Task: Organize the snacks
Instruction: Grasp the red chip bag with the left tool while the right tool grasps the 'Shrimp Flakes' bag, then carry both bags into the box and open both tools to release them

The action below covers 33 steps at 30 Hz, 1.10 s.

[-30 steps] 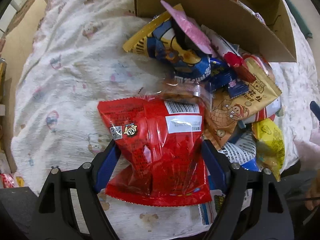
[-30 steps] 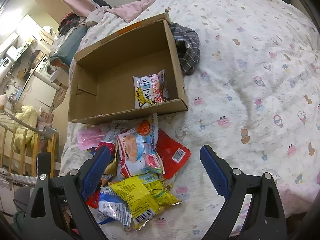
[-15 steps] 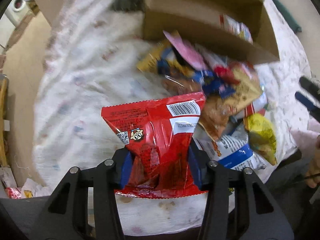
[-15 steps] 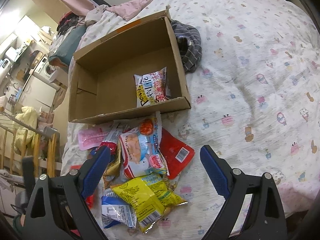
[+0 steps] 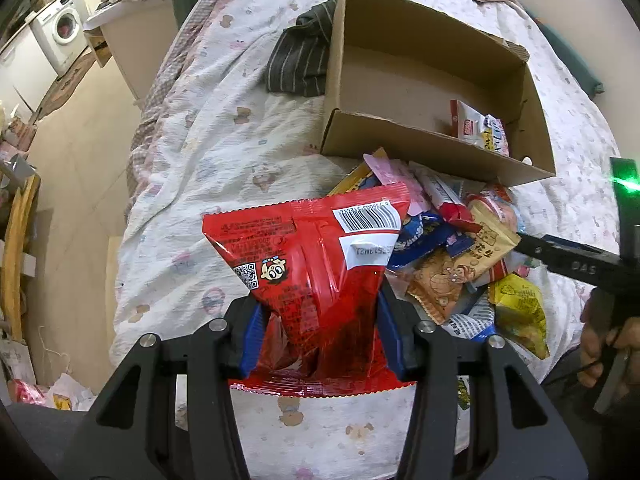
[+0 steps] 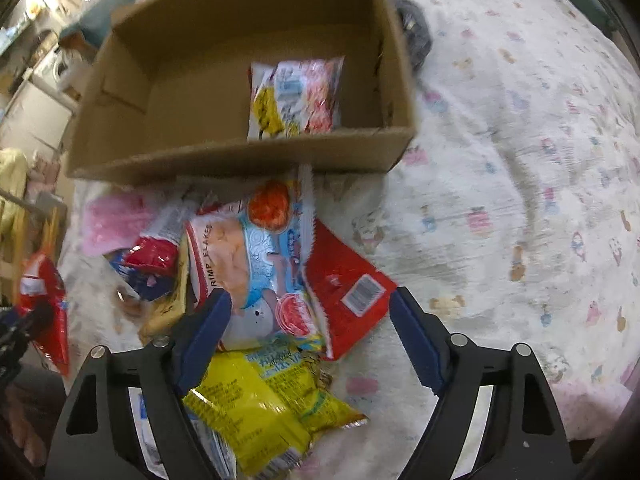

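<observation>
The left gripper [image 5: 318, 334] is clamped on a red snack bag [image 5: 316, 264]: both blue pads press into its lower part, and the foil is crumpled between them. The bag stands up from the jaws with its back side toward the camera, showing a barcode and a white label, and it is lifted clear of the bed sheet [image 5: 208, 160]. Its jaws closed on the bag within the last second.

Beyond the left jaws and to their right lies the pile of snacks [image 5: 452, 264], with orange, blue, pink and yellow packets overlapping each other. Further ahead stands the cardboard box [image 5: 420, 140], open at the top, with one white and red packet [image 5: 478, 126] inside near its right wall. A dark striped cloth [image 5: 300, 60] lies just beside the left wall of the box.

The right gripper [image 6: 310, 330] is wide open and holds nothing; its jaws have just been closing a little. Between the blue pads are a shrimp flakes bag [image 6: 256, 268] and a flat red packet [image 6: 348, 284], and a yellow bag [image 6: 260, 404] lies nearest to the camera, partly under the left finger. Whether the pads touch any of them I cannot tell. This view is blurred. Ahead of these jaws the same box holds the one packet.
</observation>
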Motion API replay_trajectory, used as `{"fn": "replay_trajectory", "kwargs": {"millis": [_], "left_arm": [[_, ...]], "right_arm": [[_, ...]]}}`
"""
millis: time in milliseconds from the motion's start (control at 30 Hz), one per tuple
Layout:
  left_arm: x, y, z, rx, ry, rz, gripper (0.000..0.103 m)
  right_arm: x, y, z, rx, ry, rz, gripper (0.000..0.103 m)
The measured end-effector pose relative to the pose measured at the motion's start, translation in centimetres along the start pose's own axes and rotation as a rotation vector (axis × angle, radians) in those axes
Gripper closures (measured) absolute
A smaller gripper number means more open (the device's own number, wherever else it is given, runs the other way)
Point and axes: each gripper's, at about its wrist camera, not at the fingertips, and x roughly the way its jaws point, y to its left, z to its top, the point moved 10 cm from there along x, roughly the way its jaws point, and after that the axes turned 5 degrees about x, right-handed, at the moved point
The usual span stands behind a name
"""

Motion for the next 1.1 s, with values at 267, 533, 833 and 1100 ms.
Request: {"fn": "replay_trajectory", "kwargs": {"millis": [267, 533, 833, 1100], "left_arm": [[0.5, 0.2, 0.0, -0.009, 0.005, -0.006, 0.058], [1.1, 0.2, -0.1, -0.014, 0.013, -0.005, 0.058], [0.7, -1.1, 0.2, 0.007, -0.004, -0.019, 0.058], [0.3, -3.1, 1.2, 0.03, -0.034, -0.018, 0.058]], "right_arm": [[3.1, 4.1, -0.8, -0.118, 0.064, -0.026, 0.019], [3.4, 4.6, -0.4, -0.161, 0.064, -0.026, 0.04], [-1.6, 1.8, -0.8, -0.153, -0.012, 0.067, 0.05], [-6.2, -2.5, -1.8, -0.077, -0.089, 0.107, 0.05]]}}
